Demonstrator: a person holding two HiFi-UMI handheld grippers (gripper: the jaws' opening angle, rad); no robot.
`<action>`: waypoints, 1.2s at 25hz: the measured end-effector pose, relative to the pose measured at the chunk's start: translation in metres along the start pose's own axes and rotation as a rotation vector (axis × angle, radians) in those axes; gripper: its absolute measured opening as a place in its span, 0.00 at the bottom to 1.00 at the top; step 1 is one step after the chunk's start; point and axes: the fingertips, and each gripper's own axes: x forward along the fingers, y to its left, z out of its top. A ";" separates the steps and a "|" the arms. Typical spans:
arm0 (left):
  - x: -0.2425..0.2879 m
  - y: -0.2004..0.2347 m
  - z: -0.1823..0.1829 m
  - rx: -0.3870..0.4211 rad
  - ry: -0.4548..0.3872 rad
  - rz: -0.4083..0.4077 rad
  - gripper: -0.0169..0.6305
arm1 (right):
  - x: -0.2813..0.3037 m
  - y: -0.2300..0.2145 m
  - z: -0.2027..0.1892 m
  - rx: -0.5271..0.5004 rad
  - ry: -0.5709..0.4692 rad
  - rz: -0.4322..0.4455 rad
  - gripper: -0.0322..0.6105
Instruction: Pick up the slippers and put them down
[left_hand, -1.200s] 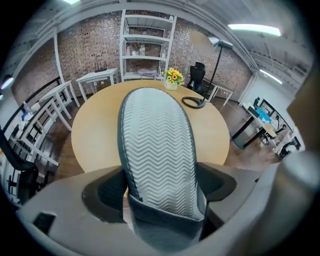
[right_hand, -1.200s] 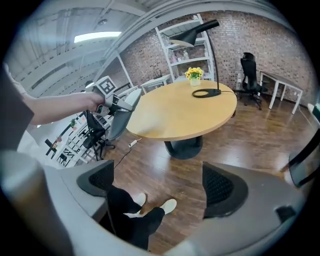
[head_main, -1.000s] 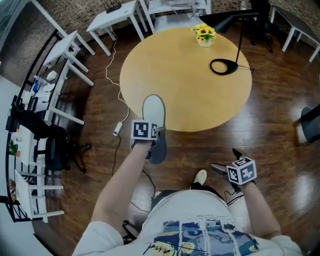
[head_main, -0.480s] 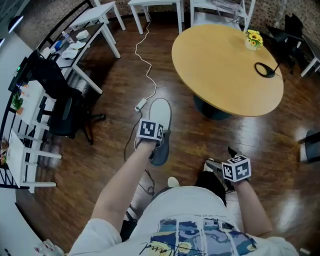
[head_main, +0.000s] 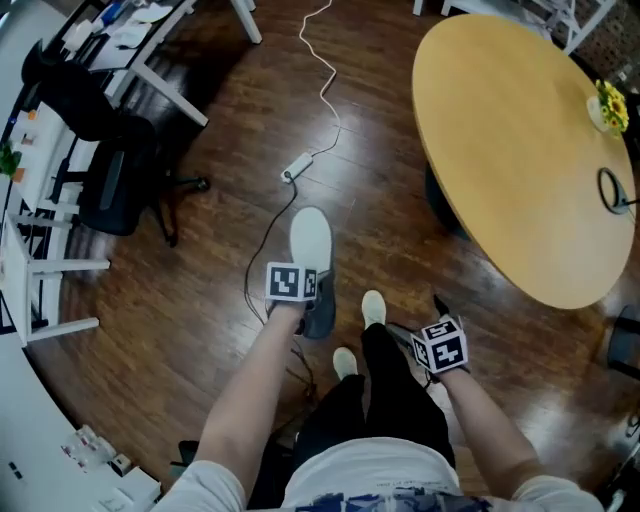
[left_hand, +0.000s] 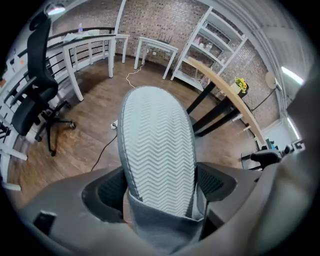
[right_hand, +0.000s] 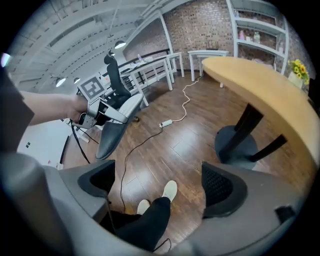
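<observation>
A pair of grey slippers is held sole to sole, the pale zigzag sole facing the camera in the left gripper view. My left gripper is shut on their heel end, over the wooden floor and pointing steeply down. The right gripper view shows the same slippers and the left gripper from the side, clear of the floor. My right gripper hangs to the right of the person's legs. It stands open with only the leg and floor showing between its fingers.
A round wooden table on a dark pedestal fills the right, bearing a flower pot and a black lamp base. A white cable with adapter lies ahead. A black office chair and white desks stand left. The person's white shoes are below.
The view has swung left: the table has slid from straight ahead to the right. The slippers, still held, now hang over bare floor. Both grippers have come down and moved across the room.
</observation>
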 end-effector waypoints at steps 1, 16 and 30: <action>0.041 0.021 0.008 -0.023 0.005 0.000 0.69 | 0.045 -0.011 0.002 -0.003 0.018 0.003 0.92; 0.671 0.281 -0.081 -0.057 0.130 0.048 0.69 | 0.490 -0.090 -0.088 0.034 0.051 0.089 0.90; 0.403 0.194 -0.065 -0.004 0.110 0.002 0.75 | 0.386 -0.030 -0.067 -0.056 0.062 0.029 0.87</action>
